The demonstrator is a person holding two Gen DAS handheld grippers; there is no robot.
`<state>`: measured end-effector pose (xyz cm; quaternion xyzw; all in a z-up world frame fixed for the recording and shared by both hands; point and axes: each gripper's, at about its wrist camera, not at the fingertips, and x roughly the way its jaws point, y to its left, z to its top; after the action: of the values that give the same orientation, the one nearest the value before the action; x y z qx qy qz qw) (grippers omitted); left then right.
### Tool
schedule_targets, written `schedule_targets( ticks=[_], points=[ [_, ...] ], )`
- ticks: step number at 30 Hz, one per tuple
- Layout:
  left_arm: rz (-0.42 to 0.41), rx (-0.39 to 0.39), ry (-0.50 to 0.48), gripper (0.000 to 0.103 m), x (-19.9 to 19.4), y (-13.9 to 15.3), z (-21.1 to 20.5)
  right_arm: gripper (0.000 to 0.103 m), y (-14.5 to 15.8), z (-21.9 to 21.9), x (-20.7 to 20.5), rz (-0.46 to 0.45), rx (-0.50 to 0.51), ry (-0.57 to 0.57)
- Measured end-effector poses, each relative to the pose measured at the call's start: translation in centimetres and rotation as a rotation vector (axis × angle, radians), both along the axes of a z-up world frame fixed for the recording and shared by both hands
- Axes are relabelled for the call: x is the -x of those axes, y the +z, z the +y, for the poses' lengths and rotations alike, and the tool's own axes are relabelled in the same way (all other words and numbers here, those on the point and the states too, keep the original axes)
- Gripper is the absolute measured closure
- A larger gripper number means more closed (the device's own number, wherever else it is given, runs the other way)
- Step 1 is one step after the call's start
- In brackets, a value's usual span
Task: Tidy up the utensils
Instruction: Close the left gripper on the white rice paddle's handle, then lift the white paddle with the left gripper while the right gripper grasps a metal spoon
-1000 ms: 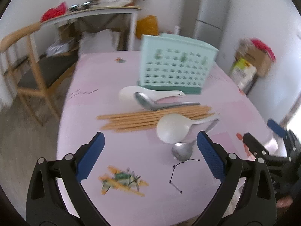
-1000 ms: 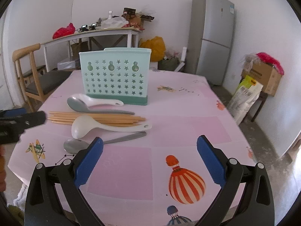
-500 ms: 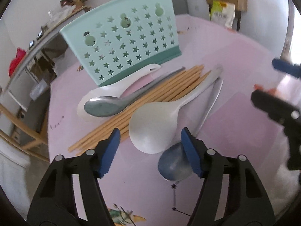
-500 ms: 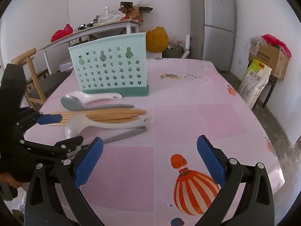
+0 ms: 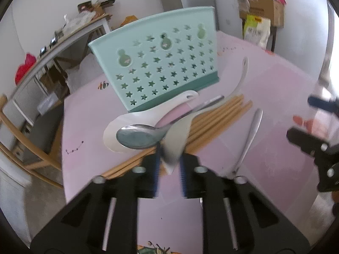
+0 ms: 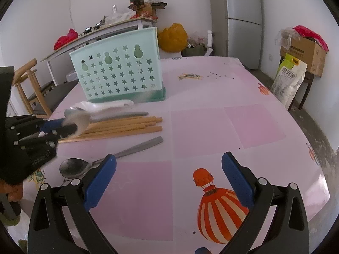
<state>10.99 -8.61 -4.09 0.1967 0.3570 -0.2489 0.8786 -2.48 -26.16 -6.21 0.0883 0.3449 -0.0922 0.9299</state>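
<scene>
My left gripper [image 5: 169, 166] has its jaws closing on the bowl of a white rice spoon [image 5: 177, 139], and the blue pads press it from both sides. The spoon is tipped on edge, its handle running up over the wooden chopsticks [image 5: 222, 114]. In the right wrist view the left gripper [image 6: 54, 128] holds the blurred white rice spoon [image 6: 78, 120] at the left. A steel spoon [image 5: 137, 136] lies in a white soup spoon [image 5: 148, 114] before the mint star-holed holder [image 5: 161, 63]. My right gripper [image 6: 168, 182] stands open over the tablecloth near another steel spoon [image 6: 74, 167].
The pink tablecloth [image 6: 211, 127] carries balloon prints. The holder [image 6: 118, 74] stands upright at the far side, with the chopsticks [image 6: 127, 124] in front of it. A wooden chair [image 6: 27, 84] is at the left, a fridge [image 6: 243, 17] and a cardboard box [image 6: 303, 50] behind.
My left gripper moved in toward the utensils, rolled, and went from wide open to shut on the white rice spoon, which tipped up. The right gripper sank slightly and stayed open.
</scene>
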Motion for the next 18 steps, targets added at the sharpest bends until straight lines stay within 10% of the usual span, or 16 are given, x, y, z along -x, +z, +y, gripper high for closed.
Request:
schedule_targets(
  ticks=[18],
  points=[
    [0.064, 0.156, 0.012, 0.100, 0.5, -1.5, 1.1, 0.006, 0.0, 0.7, -0.3, 0.017, 0.021, 0.005]
  ],
)
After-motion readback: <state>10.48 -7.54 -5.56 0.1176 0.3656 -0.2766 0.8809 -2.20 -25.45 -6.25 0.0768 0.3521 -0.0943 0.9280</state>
